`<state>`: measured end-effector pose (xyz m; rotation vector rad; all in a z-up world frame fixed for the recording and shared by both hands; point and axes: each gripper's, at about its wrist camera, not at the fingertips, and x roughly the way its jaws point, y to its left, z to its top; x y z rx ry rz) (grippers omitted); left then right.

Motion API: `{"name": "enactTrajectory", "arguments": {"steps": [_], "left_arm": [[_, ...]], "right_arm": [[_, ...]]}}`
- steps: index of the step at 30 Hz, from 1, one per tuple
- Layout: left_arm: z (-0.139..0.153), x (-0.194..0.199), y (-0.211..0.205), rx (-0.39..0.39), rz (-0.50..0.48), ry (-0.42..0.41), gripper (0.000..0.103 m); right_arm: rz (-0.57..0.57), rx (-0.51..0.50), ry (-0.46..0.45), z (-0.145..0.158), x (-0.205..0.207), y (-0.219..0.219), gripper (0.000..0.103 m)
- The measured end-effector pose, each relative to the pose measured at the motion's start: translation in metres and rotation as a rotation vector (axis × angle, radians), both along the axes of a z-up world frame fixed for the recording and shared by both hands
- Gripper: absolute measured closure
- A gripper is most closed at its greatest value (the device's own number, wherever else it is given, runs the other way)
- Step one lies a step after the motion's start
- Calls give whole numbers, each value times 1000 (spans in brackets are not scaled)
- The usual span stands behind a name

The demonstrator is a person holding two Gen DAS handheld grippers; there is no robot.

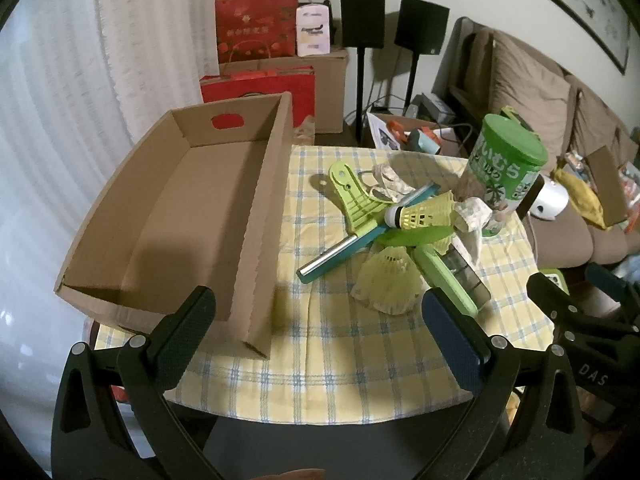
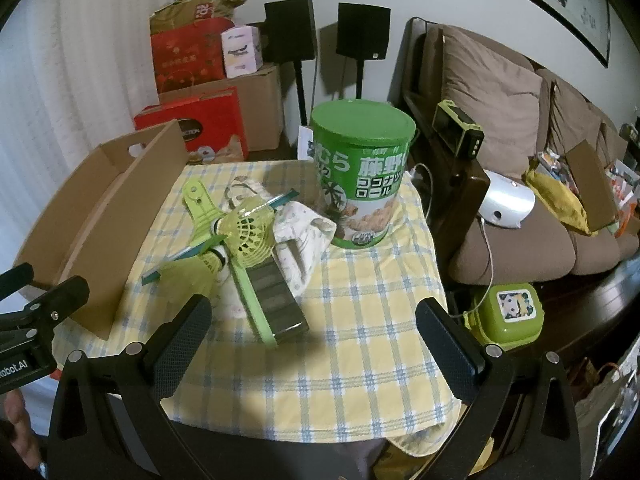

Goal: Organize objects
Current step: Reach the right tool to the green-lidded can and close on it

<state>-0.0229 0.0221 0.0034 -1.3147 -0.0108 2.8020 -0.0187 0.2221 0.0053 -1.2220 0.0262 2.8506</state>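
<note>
Both my grippers, left [image 1: 318, 312] & right [image 2: 312, 318], tilt downward w/ jaws wide apart, empty, over yellow checked tablecloth [image 1: 340, 360]; brown cardboard box [image 1: 192, 208] left of it.

light: dim, warm | shadows: soft, across tablecloth [image 1: 360, 344] | edges: fisheye bend, dark corners | focus: ok

Checked tablecloth [image 2: 352, 320] under box [image 1: 208, 200], clutter
</note>
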Motion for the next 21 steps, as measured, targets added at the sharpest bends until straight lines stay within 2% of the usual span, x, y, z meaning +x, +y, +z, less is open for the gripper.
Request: {"name": "enactTrajectory", "arguments": {"steps": [8,14,17,21], "left_arm": [[4,-17,8,-17,-6,11,0],[2,-33,17,-5,-28,23,0],[0,-46,27,-24,-48,24,0],[3,-61,39,-3,-92,44,0]], "right_arm": [[-12,4,2,1,-14,8,0],[-21,1,50,2,-33,28,0],[-36,9,65,0,-45,40,0],[-22,-56,80,-2,-60,58,0]]}}
